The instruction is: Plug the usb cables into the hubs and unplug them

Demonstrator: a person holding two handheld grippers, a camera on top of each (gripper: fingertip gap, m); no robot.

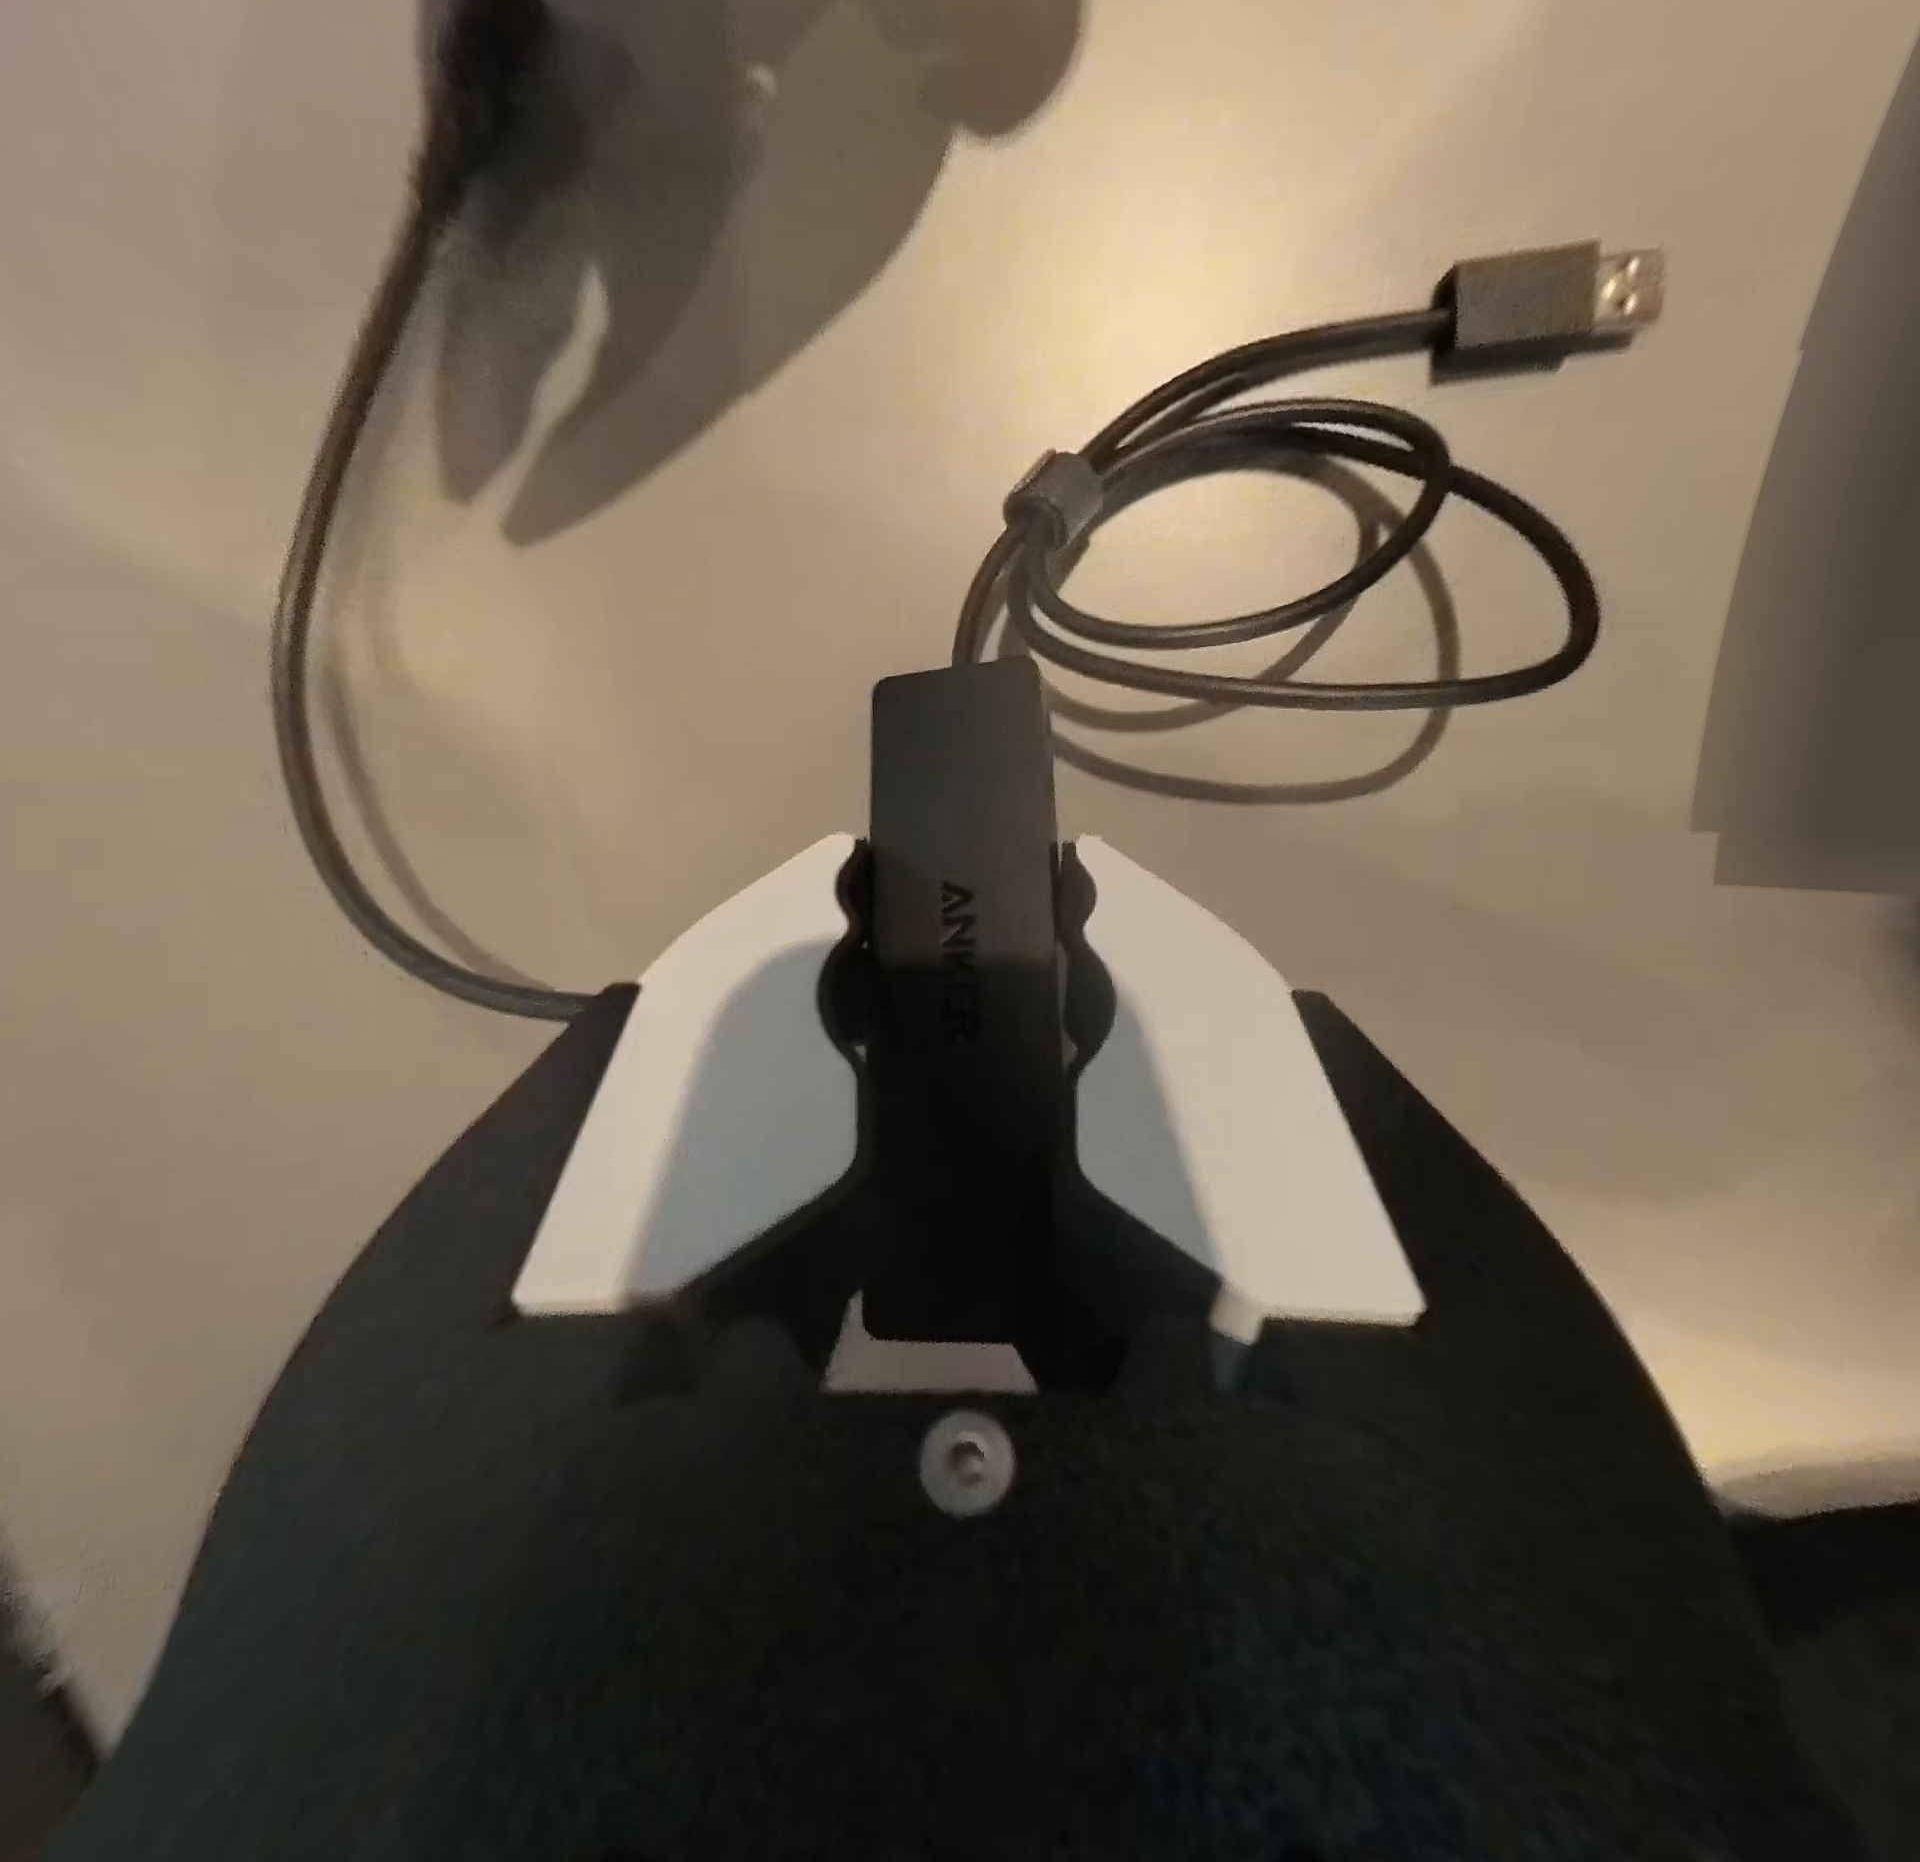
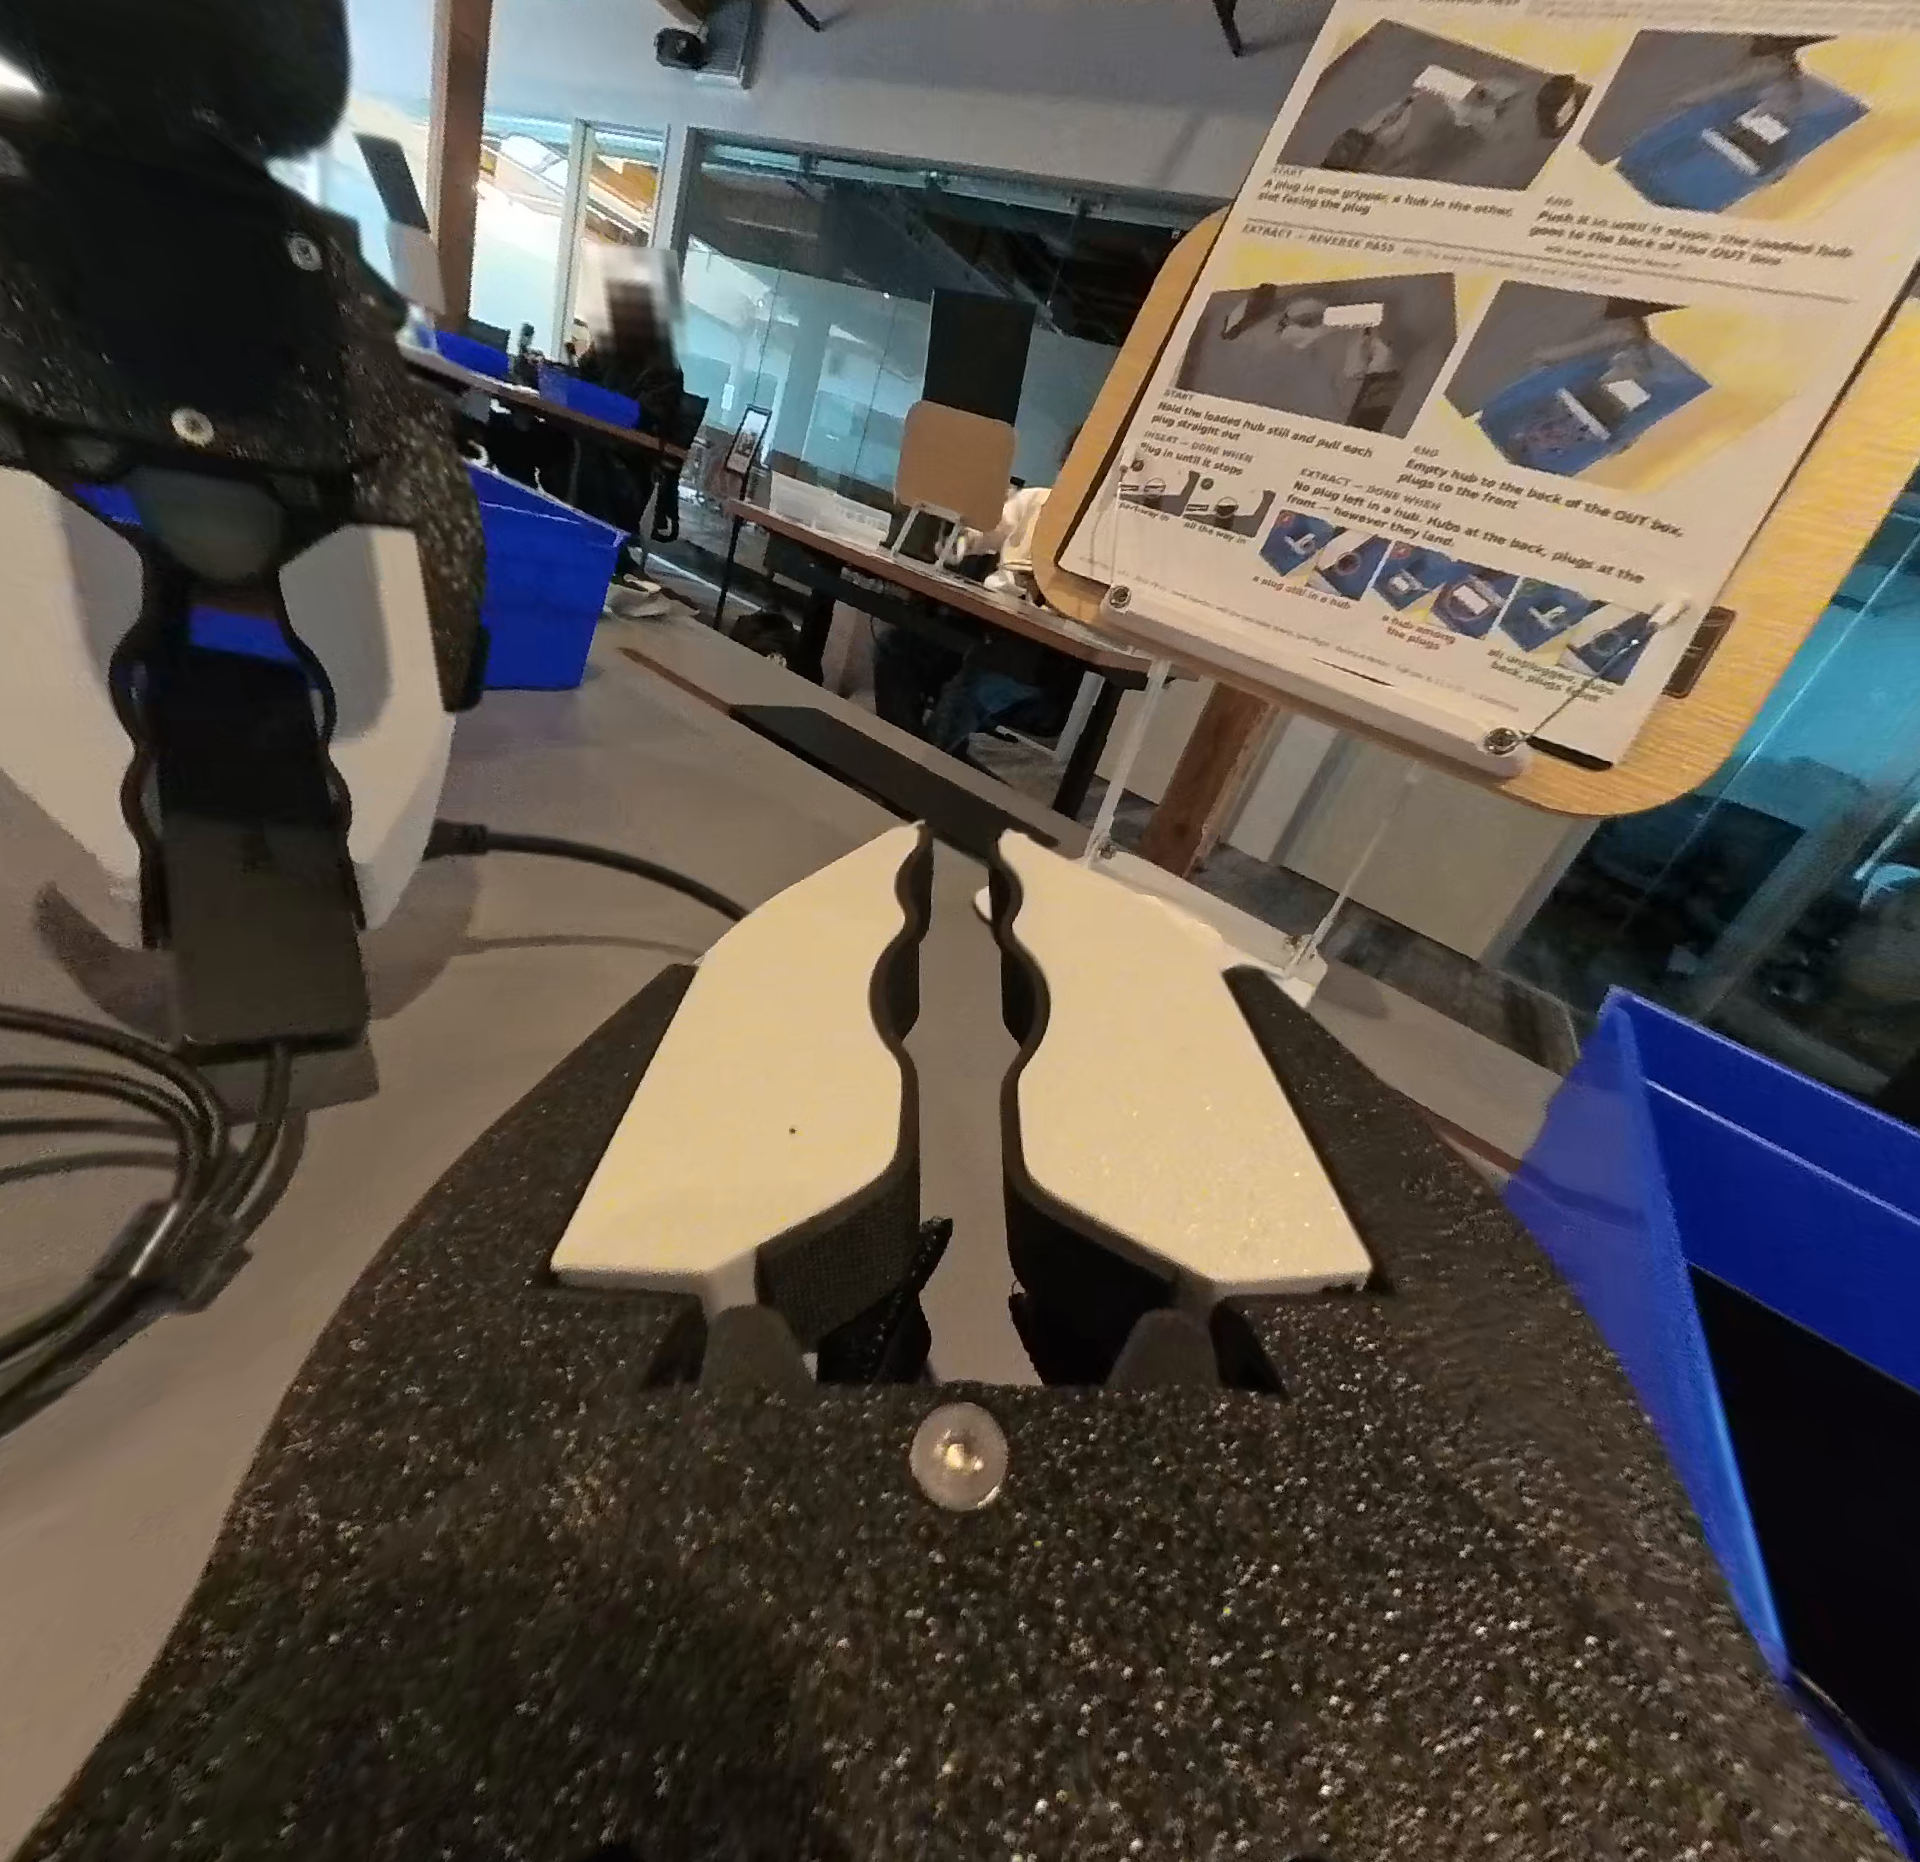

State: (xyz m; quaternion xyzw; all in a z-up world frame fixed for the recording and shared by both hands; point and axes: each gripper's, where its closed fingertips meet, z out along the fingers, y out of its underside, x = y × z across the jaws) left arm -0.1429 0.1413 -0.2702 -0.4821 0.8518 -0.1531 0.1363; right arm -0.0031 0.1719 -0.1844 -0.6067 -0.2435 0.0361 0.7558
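Above the pale tabletop (image 1: 644, 669), the left gripper (image 1: 961, 856) pinches a slim black hub (image 1: 961, 825), its coiled cable (image 1: 1299, 586) lying beyond, while the right gripper (image 2: 961, 856) hovers slightly parted, gripping nothing.

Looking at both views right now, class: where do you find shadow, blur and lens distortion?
Left wrist view: dim, warm light; a large, smeared gripper-shaped shadow falls on the pale tabletop; the black rectangular USB hub stays fairly sharp. Right wrist view: brighter daylight; the illustrated instruction board leans from wide-angle distortion.
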